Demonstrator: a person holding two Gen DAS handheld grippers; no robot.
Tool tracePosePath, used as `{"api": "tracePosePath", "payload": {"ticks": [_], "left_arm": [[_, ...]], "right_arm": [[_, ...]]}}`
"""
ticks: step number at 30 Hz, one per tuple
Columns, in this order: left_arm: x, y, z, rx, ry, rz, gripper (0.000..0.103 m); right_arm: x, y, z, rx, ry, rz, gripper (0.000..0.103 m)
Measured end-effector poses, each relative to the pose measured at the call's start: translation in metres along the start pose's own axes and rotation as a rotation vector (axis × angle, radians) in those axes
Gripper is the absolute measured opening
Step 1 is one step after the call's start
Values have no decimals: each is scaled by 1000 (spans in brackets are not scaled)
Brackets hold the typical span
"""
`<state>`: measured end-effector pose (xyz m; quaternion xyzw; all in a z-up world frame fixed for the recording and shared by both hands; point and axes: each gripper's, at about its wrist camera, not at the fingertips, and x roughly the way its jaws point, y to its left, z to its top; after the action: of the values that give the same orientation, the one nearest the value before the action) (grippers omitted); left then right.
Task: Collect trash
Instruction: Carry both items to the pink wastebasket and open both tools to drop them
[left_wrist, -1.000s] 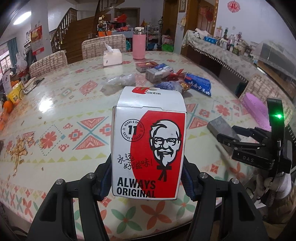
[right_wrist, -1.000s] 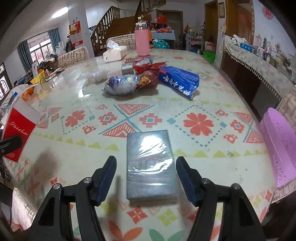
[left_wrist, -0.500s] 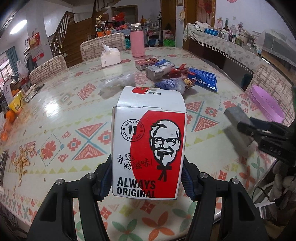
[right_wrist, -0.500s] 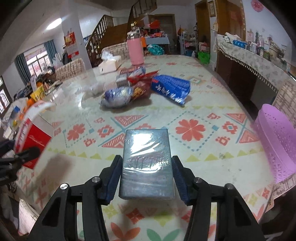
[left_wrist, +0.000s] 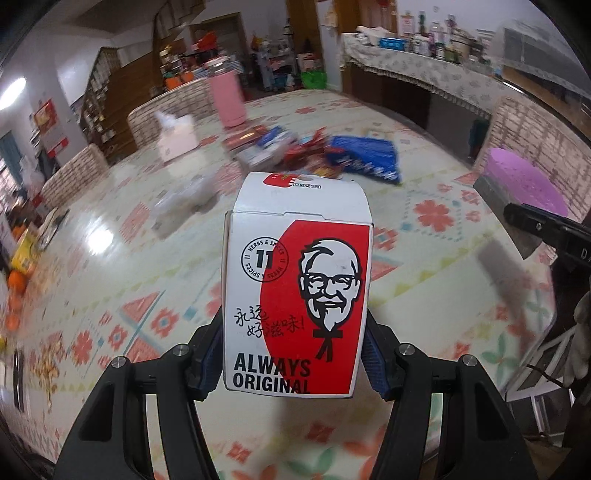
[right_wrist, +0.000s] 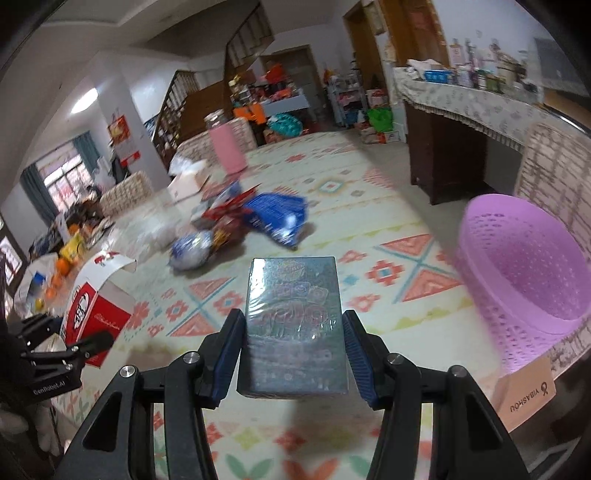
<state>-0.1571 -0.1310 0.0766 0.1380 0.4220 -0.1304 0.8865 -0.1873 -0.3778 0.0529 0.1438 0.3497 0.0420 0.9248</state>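
A red-and-white fried-chicken box (left_wrist: 295, 295) sits clamped upright in the left hand-held gripper (left_wrist: 293, 354), lifted above the patterned worktop (left_wrist: 110, 258). The right hand-held gripper (right_wrist: 293, 350) grips a film-wrapped grey box (right_wrist: 293, 325) (print blurred), near a purple basket (right_wrist: 524, 266).

Beyond the left tongs (left_wrist: 295, 363), the wrapper pile (left_wrist: 314, 151) and tissue box (left_wrist: 176, 142) are motion-blurred, their print unreadable. The carton (left_wrist: 297, 288) hides the counter behind it. To the right, the right tongs (left_wrist: 546, 230) are cut off by the frame edge.
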Motion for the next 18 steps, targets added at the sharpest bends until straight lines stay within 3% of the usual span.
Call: {"api": "tracePosePath", "payload": {"ticks": [5,14,18], "left_arm": [[-1,-37,28,62,-25,-90,62],[-1,-129,103,182,-85,-337,62],[15,-174,139,210,-70,-443,62]], "right_arm": [[-18,-42,10,76,-37,-29,58],[-51,-124,29,182,-114,-156,58],[-55,-166,37,258,-132,-185,58]]}}
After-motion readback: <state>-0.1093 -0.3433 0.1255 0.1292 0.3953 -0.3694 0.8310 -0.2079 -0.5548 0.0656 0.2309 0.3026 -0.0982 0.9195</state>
